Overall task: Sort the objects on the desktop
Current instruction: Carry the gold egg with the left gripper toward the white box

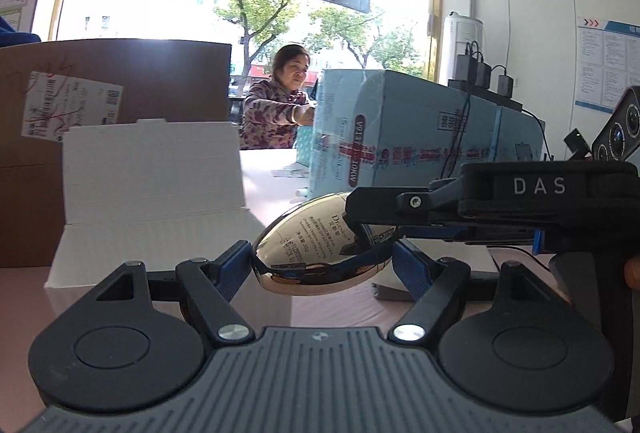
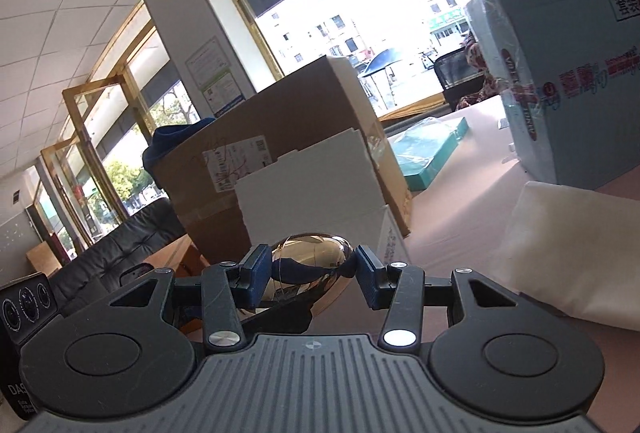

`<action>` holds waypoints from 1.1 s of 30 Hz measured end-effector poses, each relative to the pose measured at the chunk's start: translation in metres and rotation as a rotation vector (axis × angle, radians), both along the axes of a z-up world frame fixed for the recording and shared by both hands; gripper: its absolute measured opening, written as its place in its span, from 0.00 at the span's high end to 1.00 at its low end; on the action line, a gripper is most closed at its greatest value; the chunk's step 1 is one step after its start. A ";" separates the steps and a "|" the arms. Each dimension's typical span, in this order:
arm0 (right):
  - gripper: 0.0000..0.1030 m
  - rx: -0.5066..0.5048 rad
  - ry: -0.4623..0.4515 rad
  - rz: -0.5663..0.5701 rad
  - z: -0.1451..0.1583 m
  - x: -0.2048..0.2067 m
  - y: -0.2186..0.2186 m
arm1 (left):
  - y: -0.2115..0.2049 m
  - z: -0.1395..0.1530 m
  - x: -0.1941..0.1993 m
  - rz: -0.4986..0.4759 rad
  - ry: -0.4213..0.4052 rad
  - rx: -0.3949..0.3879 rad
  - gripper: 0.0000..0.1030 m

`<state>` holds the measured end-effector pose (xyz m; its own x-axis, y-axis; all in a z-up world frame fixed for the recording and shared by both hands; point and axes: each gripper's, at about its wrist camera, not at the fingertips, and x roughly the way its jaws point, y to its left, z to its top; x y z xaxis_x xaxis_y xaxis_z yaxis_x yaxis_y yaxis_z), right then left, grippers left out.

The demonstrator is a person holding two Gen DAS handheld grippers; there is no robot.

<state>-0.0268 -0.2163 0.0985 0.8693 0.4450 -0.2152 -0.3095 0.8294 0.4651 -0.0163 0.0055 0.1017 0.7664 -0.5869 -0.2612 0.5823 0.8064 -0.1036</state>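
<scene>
While the pink tabletop (image 2: 460, 233) spreads out beneath me, the biggest thing on it is a brown cardboard box (image 1: 120, 101) at the far left, carrying a white shipping label. To the right stands a pale blue carton (image 1: 420, 129) wrapped in printed tape, with black chargers on top of it. Between them, just in front of the brown box, sits an open white box (image 1: 152, 173) with its lid flap standing upright. Behind the blue carton, a person in a patterned top is seated at the far side of the table. In the right wrist view, a flat teal box (image 2: 432, 149) lies farther back on the table, and a white foam sheet (image 2: 580, 253) lies at the near right.

The task's thing is a shiny gold egg-shaped case (image 1: 320, 253) with small printed text, held in the air above the table, near the white box. My right gripper (image 2: 310, 269) pinches it, both blue pads pressed against its sides. My left gripper (image 1: 322, 265) has its fingers set around the same case; the left pad touches it, but I cannot tell whether the right pad does, since the reflections blur that edge.
</scene>
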 end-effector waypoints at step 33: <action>0.58 -0.037 0.015 0.120 0.020 0.087 0.063 | 0.057 0.013 0.068 0.129 0.044 -0.033 0.27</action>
<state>0.0603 -0.1532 0.1183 0.8066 0.5374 -0.2462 -0.4011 0.8035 0.4399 0.0519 0.0628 0.1150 0.8245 -0.4929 -0.2780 0.4680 0.8701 -0.1545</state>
